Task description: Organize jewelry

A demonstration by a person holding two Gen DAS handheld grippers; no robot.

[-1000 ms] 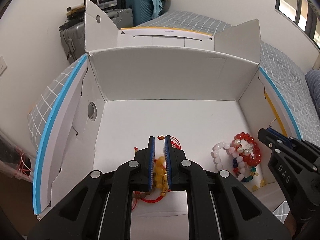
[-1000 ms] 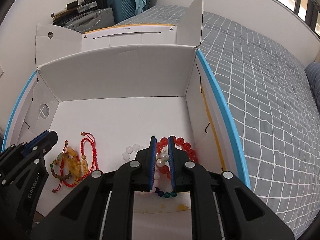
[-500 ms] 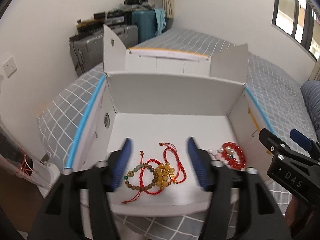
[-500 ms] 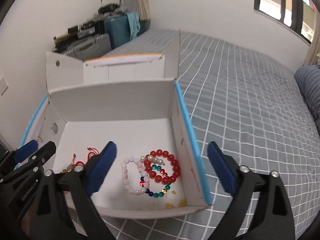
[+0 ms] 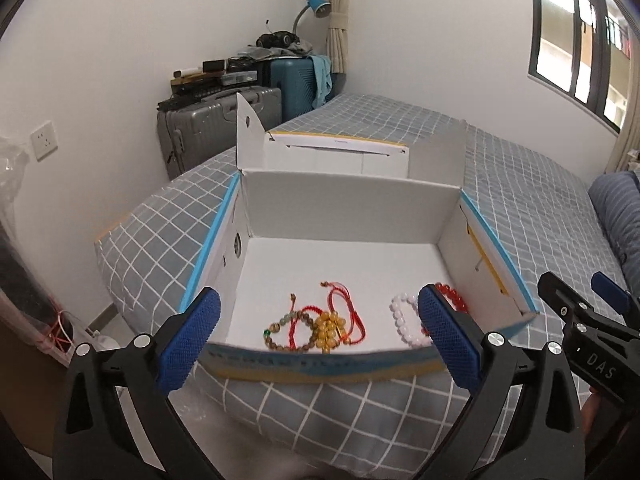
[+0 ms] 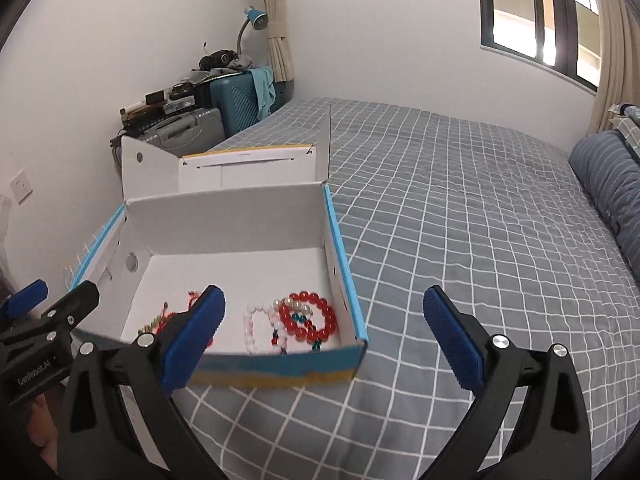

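An open white box [image 5: 348, 196] with blue edges lies on the bed; it also shows in the right wrist view [image 6: 228, 216]. Inside at the front left lie a red cord bracelet [image 5: 346, 306], yellow beads [image 5: 330, 330] and a brown bead bracelet [image 5: 288, 332]. At the front right lie a red bead bracelet [image 6: 308, 316], a pink-white bead bracelet [image 6: 252, 328] and small coloured beads. My left gripper [image 5: 318, 338] is open and empty, pulled back above the box's near wall. My right gripper [image 6: 324, 336] is open and empty, back near the box's right front corner.
The box's raised lid [image 5: 336, 152] stands behind it. The grey checked bedspread [image 6: 460, 220] stretches to the right, with a striped pillow [image 6: 612, 184] at the far right. Suitcases [image 5: 216, 120] with clutter stand by the wall at the back left. The bed edge [image 5: 120, 304] drops off at the left.
Both grippers were shut over the jewelry inside the box one second ago. Both opened, let go and pulled back and up out of the box. The bracelets lie still on the box floor.
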